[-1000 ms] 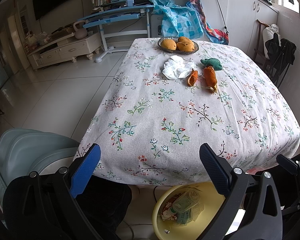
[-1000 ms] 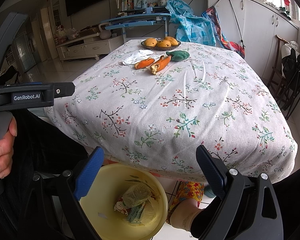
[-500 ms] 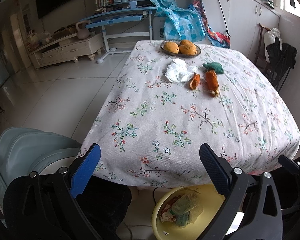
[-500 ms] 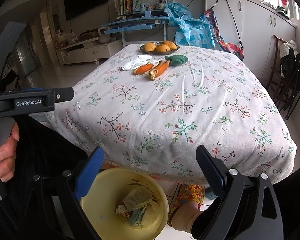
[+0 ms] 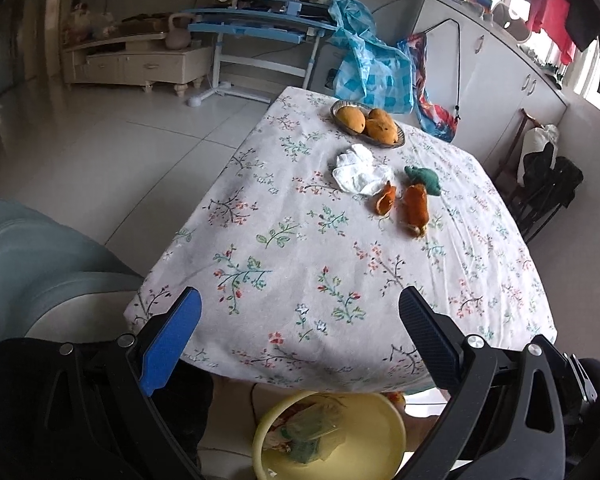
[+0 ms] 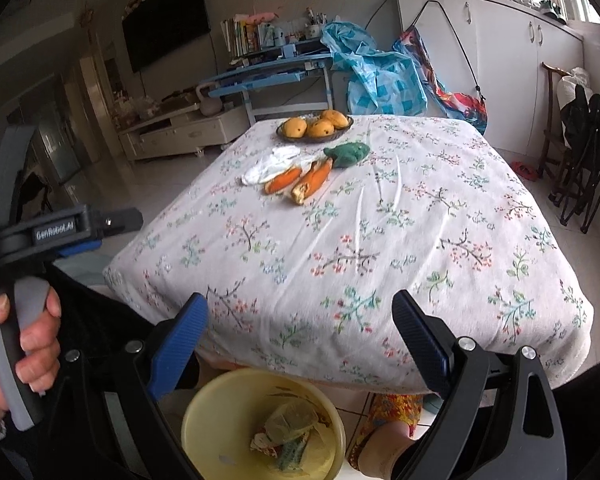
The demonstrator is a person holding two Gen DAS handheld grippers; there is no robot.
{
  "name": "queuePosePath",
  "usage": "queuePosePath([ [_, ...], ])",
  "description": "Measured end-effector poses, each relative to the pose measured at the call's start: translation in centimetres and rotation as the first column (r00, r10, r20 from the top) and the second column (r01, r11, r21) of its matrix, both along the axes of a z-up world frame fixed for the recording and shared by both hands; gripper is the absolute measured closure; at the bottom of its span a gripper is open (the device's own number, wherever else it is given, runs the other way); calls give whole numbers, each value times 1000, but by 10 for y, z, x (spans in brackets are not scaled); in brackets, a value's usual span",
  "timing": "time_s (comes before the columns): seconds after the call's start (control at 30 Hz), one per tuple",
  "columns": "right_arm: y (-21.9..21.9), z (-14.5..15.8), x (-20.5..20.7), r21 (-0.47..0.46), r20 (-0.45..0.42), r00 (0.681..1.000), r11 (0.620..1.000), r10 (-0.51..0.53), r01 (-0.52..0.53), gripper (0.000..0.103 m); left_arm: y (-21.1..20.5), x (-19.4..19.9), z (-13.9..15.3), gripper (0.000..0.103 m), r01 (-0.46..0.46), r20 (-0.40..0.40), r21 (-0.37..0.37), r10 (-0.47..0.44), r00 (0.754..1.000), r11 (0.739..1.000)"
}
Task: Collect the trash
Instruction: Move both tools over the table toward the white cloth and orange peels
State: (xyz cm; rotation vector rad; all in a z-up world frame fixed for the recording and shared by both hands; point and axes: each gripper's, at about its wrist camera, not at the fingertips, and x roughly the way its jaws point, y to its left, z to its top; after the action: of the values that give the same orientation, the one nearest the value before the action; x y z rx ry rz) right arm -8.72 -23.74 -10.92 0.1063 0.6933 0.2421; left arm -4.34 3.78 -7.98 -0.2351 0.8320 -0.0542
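Both my grippers, left (image 5: 298,322) and right (image 6: 298,328), spread & empty at near desk (image 6: 380,240) edge; peels (image 6: 296,182) w/ tissue (image 6: 270,164) lie far side, risk: overreach drags cloth, tipping mango bowl (image 6: 314,126).

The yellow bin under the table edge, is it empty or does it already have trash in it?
Not empty. The yellow bin holds a small heap of crumpled wrappers at the bottom, with bare wall above them.
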Motion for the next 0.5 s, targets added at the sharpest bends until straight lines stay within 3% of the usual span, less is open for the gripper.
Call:
queuePosePath([
  [0.17, 0, 5, 11, 6, 12, 1000, 1000, 22, -22, 14, -12, 8, 7, 7, 14, 27, 30, -14, 1000, 999],
  [0.5, -8, 11, 28, 43, 24, 1000, 999, 18, -19, 14, -35, 14, 17, 7, 31, 61, 170, -42, 997, 985],
])
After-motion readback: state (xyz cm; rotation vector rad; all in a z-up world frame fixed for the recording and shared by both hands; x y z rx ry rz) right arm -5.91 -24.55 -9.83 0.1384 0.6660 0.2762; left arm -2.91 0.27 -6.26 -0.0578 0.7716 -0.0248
